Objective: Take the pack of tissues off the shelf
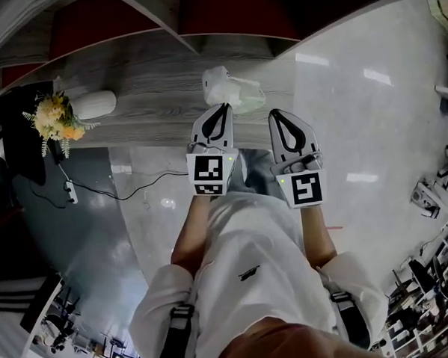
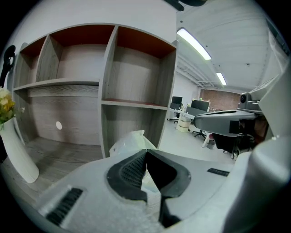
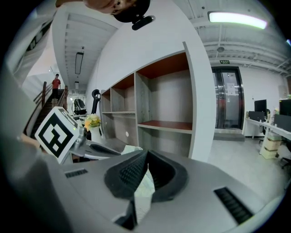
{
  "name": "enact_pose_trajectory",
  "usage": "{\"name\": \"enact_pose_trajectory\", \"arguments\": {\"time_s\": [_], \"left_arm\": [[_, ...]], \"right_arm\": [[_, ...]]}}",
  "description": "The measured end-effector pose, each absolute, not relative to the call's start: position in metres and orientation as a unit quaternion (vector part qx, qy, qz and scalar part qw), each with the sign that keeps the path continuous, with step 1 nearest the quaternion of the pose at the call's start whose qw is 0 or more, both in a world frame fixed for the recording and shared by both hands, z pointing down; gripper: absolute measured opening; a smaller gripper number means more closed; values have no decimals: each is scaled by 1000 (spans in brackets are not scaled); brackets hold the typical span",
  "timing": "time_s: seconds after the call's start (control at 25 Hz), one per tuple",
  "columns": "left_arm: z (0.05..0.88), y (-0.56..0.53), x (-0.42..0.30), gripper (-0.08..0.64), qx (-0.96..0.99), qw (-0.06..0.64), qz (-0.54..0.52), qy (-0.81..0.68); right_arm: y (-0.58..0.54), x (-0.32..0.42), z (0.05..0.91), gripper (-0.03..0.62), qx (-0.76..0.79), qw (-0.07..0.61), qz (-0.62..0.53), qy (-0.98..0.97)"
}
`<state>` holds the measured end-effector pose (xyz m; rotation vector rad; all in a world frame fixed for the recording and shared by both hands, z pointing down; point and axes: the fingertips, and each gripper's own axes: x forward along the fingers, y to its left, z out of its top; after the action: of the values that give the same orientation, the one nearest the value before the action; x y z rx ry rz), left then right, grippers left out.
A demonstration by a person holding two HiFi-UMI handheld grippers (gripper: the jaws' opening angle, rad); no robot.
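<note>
The soft white pack of tissues in thin plastic wrap (image 1: 230, 86) is out at the front of the grey wooden shelf (image 1: 152, 96), over the shelf's low bottom board and just in front of the shelf's upright middle board. I cannot tell if it rests on that board or hangs a little above it. The left gripper (image 1: 222, 107) is closed on the pack of tissues, with a bit of pale wrap pinched between its jaws, at the end nearer the middle of the shelf. The right gripper (image 1: 275, 113) is closed on it too, at the end nearer the shelf's outer end. I think the step now is to carry the pack away from the shelf. To do it well, both hands should move together, the same way and at the same speed. If one hand goes faster, the thin wrap could stretch, rip or slip out. Each gripper seems to hold only a small bit of wrap, so go slowly and do not shake it. Pull straight back from the shelf, so the pack does not bump the upright board. The white vase of yellow flowers (image 1: 93, 104) stands far along the shelf, well apart, so it should be safe.
</note>
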<state>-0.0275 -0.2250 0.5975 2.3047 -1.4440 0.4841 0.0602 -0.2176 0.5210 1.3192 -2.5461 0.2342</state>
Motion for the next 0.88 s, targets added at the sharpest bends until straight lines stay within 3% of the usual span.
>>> {"name": "enact_pose_trajectory", "arguments": {"time_s": [0.88], "left_arm": [[649,-221,-54,30,801,208,206,-522]], "right_arm": [[-220,45,565,26,444,152,104,-877]]}}
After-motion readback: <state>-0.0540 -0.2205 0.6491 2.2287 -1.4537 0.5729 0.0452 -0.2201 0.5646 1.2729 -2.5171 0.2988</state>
